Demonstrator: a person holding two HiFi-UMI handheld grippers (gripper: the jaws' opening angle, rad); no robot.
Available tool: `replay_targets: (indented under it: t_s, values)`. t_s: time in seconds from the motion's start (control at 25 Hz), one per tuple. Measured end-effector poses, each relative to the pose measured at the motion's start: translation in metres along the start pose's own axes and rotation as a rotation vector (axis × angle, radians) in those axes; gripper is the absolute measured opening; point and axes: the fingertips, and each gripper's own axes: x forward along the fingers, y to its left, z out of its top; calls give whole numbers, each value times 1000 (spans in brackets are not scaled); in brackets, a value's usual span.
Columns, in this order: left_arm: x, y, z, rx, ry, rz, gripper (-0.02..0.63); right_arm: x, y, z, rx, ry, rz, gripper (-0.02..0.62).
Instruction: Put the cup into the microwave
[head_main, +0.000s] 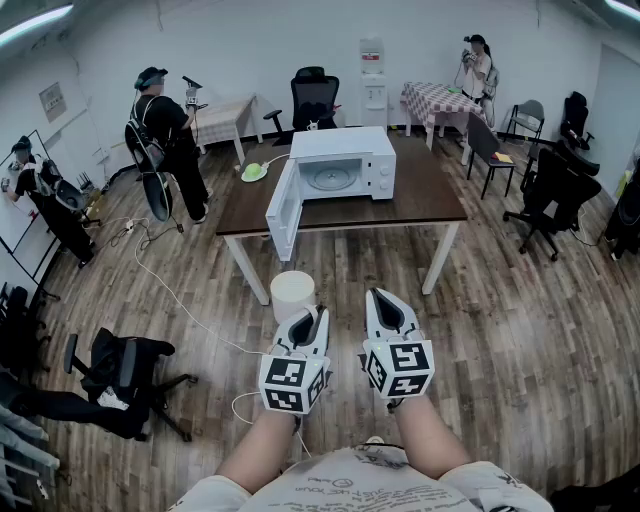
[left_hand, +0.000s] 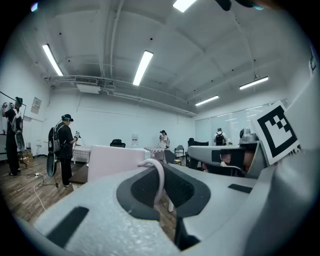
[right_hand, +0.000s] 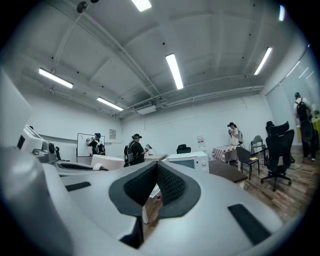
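Note:
A white cup (head_main: 292, 293) hangs in front of the brown table (head_main: 430, 196), held by its handle. My left gripper (head_main: 309, 322) is shut on that handle; in the left gripper view the thin handle loop (left_hand: 158, 176) is pinched between the dark pads and the cup's pale body (left_hand: 116, 161) stands just beyond. The white microwave (head_main: 343, 168) sits on the table with its door (head_main: 284, 208) swung open toward me; it also shows in the right gripper view as a white microwave (right_hand: 193, 161). My right gripper (head_main: 386, 308) hovers beside the left one, shut, holding nothing.
A green object (head_main: 254, 171) lies on the table left of the microwave. A black office chair (head_main: 126, 371) lies low at the left, another chair (head_main: 548, 196) stands right. A cable (head_main: 170, 290) trails over the wood floor. Several people stand along the far walls.

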Motion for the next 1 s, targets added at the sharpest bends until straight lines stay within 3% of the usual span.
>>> replay_targets:
  t_s: [0.72,1.0]
  values:
    - [60,-49,-2,-7,-4,47,28,-5,-72,-18,-19,27,63,16]
    - [83,-64,-4,-9,20,28,28,-3,-96,-19,-15,50,63,17]
